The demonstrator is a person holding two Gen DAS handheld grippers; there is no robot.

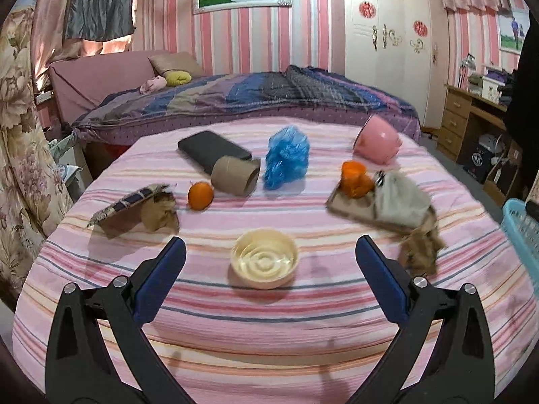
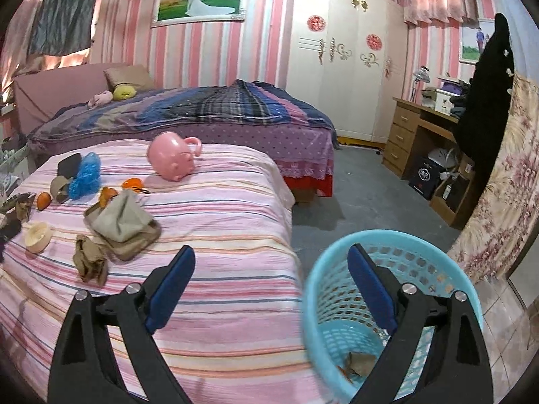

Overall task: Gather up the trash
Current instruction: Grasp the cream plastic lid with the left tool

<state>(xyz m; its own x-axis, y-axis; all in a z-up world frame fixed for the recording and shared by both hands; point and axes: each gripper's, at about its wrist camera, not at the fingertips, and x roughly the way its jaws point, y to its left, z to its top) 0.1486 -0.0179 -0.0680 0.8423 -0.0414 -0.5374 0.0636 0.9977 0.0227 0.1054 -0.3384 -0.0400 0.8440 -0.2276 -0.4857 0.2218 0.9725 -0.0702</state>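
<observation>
Trash lies scattered on a pink striped bed cover (image 1: pixel 269 309). My left gripper (image 1: pixel 269 249) is open, its fingers on either side of a cream round lid (image 1: pixel 264 259) just ahead, without touching it. Beyond lie an orange (image 1: pixel 200 195), a cardboard tube (image 1: pixel 235 175), a blue plastic bag (image 1: pixel 286 158), torn cardboard (image 1: pixel 134 208), orange peel (image 1: pixel 355 178) and crumpled brown paper (image 1: pixel 421 249). My right gripper (image 2: pixel 271 252) is open and empty, between the bed's edge and a light blue basket (image 2: pixel 434 269). Brown scraps (image 2: pixel 362 362) lie in the basket's bottom.
A tray (image 2: pixel 134 239) holds a grey wad (image 2: pixel 121 219). A pink mug (image 2: pixel 173 160) lies on its side and a black case (image 1: pixel 212 149) sits at the back. A second bed (image 2: pixel 202 114), a wardrobe (image 2: pixel 343 67) and a desk (image 2: pixel 417 134) stand behind; grey floor (image 2: pixel 353 195) lies between.
</observation>
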